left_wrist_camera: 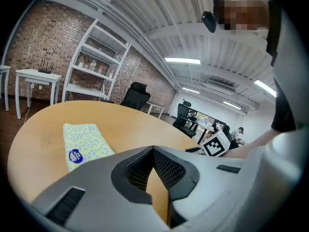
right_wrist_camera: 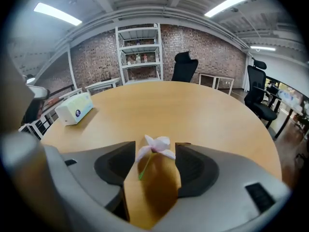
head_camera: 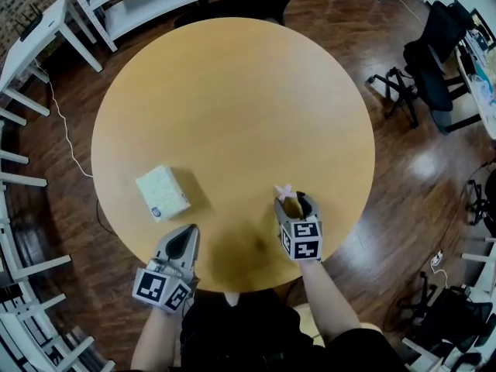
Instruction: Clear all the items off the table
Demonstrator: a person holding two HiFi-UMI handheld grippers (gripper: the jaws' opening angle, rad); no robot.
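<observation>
A small pink flower (head_camera: 284,191) with a thin green stem lies on the round wooden table (head_camera: 232,91) near its front right edge. My right gripper (head_camera: 293,200) is open around it. In the right gripper view the flower (right_wrist_camera: 157,144) sits at the gap between the jaw tips of the right gripper (right_wrist_camera: 155,151), and the pads stand clear of the stem. A pale green tissue box (head_camera: 163,193) rests at the front left, also seen as the tissue box (left_wrist_camera: 82,141) (right_wrist_camera: 74,108). My left gripper (head_camera: 189,233) is shut and empty just right of the box, at the table's front edge.
White shelving (head_camera: 116,6) and a white desk (head_camera: 31,37) stand beyond the table's far left. A black office chair (head_camera: 426,68) is on the wooden floor to the right. A white cable (head_camera: 66,130) runs along the floor at the left.
</observation>
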